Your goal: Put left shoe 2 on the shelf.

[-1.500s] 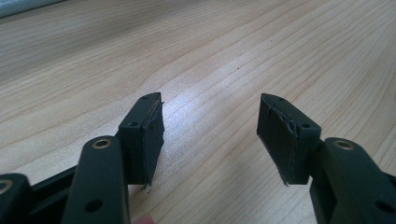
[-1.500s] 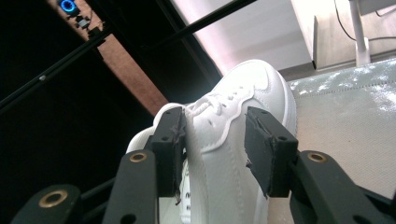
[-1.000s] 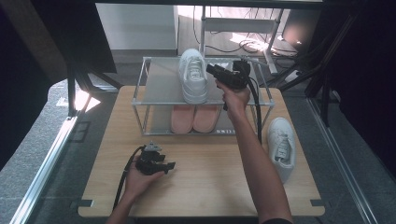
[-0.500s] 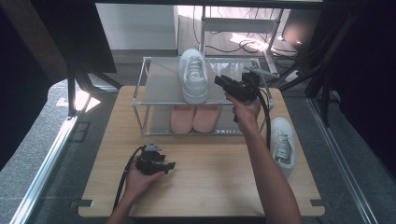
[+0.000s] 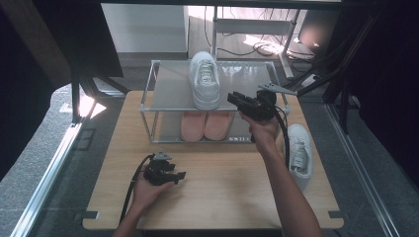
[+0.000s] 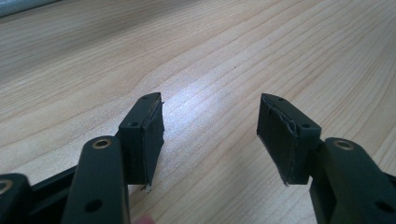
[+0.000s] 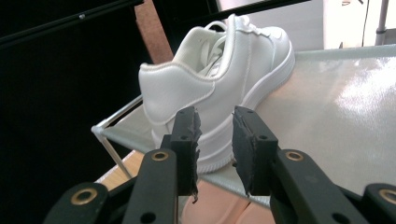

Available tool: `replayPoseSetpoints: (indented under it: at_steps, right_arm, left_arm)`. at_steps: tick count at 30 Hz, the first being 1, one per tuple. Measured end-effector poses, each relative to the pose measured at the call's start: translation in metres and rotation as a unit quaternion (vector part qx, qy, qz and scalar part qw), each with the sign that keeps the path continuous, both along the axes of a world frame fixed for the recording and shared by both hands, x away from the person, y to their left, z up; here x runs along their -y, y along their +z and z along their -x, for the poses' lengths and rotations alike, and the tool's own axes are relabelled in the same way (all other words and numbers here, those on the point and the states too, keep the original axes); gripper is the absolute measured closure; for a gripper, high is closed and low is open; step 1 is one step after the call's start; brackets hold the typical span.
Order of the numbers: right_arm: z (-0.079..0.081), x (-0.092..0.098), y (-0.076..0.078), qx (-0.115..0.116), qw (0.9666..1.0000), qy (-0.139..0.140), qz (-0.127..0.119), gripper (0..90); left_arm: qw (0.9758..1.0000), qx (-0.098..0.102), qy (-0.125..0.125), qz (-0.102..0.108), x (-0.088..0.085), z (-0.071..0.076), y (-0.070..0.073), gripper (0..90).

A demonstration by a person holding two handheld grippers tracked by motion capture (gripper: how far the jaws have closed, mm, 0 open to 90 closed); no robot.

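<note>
Just beyond the right gripper (image 7: 215,135), whose narrowly parted jaws have been closing empty, stands the white sneaker (image 7: 219,88).

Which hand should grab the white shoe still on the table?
Probably right. The right tongs hang empty by the rack, jaws having just been closing, near the loose white shoe. The left tongs rest open across the table.

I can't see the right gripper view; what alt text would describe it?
A white sneaker stands on the pale top shelf of a metal rack, seen from behind its heel. The right gripper points at it with jaws slightly apart and nothing between them. Pink shoes show below.
</note>
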State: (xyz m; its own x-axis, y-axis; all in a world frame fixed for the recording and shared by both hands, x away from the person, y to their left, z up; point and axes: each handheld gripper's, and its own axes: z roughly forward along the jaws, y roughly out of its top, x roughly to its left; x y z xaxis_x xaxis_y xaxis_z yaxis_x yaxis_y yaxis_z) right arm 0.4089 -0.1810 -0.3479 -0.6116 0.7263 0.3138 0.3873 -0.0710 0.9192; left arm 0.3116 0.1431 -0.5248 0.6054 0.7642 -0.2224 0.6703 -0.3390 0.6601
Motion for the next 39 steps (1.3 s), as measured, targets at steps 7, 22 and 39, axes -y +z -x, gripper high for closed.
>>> replayPoseSetpoints:
  at_steps: [7,22,39]
  right_arm:
    - [0.01,0.005,-0.01,0.0,0.9999,0.011,0.009,73.1]
    - [0.036,0.02,-0.034,0.005,0.9993,0.026,0.026,75.8]
    - [0.067,0.037,-0.072,-0.002,0.998,0.032,0.053,78.7]
  left_arm:
    - [1.0,-0.001,0.0,-0.001,0.001,0.0,0.0,41.7]
    - [1.0,-0.003,0.002,-0.002,0.001,0.0,0.0,41.6]
    - [1.0,-0.002,0.003,-0.002,-0.001,0.0,0.0,41.7]
